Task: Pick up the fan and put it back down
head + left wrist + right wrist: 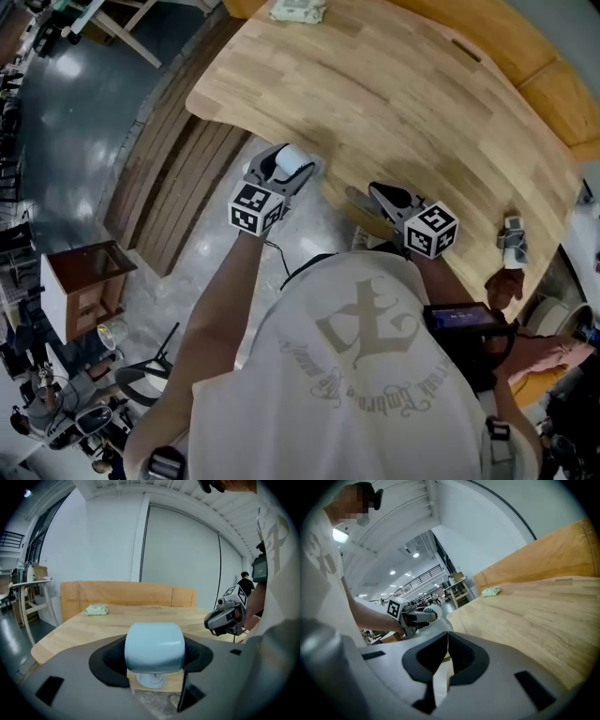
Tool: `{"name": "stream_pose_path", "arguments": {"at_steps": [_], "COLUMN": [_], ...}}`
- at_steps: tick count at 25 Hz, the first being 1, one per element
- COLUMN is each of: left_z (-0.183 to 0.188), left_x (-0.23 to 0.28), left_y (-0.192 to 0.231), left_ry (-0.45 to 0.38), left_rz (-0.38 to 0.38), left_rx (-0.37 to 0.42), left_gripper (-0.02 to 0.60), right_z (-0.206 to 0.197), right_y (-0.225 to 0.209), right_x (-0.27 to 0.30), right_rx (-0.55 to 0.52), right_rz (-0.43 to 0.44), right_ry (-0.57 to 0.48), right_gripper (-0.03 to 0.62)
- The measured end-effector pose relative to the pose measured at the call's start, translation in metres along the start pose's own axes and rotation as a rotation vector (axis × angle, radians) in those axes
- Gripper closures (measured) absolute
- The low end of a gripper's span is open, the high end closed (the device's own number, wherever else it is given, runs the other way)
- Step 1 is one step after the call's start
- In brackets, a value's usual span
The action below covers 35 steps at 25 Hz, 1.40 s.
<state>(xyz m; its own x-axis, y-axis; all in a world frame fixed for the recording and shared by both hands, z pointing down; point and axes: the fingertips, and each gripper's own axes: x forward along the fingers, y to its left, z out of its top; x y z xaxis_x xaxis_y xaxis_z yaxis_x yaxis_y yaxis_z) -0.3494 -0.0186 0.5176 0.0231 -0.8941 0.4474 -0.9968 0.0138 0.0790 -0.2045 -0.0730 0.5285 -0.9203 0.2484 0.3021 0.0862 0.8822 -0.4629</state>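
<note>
The fan (154,646) is small, pale blue and rounded, on a short round foot. My left gripper (296,169) is shut on it, one dark pad against each side. It hangs at the near edge of the wooden table (394,103), where the head view shows it as a white cylinder (292,159) between the jaws. In the right gripper view the fan (432,613) shows at the left, in that gripper. My right gripper (380,197) hovers over the same edge, a little to the right. Its pads (457,656) meet with nothing between them.
A pale green pack (298,9) lies at the far side of the table. A small grey and white object (512,239) stands near the table's right end, with a hand (503,286) just below it. An orange bench back (562,94) runs behind. Wooden boards (178,178) lie on the floor at left.
</note>
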Motion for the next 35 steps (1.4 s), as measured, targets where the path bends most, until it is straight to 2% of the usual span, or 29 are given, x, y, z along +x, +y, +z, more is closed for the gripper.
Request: {"name": "stream_pose_path", "arguments": {"at_steps": [9,20,30,34,35], "left_z": [0.016,0.037,0.037,0.032,0.034], "left_x": [0.07,0.136,0.159,0.155,0.154], "left_y": [0.006,0.019,0.015,0.019,0.026], "left_ry": [0.048,0.076,0.12,0.126,0.121], "left_rz": [-0.049,-0.041,-0.02,0.002,0.012], "left_rx": [0.035,0.085,0.148,0.115,0.103], "left_gripper": [0.288,0.288,0.287,0.284,0.267], "right_z": [-0.004,0.006,0.007,0.011,0.014], "right_y": [-0.038,-0.072,-0.09,-0.085,-0.085], "right_x": [-0.017,-0.022,-0.028,-0.029,-0.026], "right_rx": [0.084,0.123,0.135,0.142,0.139], "right_rz": [-0.057,-0.083,-0.075,-0.073,-0.068], "right_ry": [-0.028,-0.047,-0.05,-0.063,-0.071], "right_gripper": [0.579,0.579,0.579,0.579,0.579]}}
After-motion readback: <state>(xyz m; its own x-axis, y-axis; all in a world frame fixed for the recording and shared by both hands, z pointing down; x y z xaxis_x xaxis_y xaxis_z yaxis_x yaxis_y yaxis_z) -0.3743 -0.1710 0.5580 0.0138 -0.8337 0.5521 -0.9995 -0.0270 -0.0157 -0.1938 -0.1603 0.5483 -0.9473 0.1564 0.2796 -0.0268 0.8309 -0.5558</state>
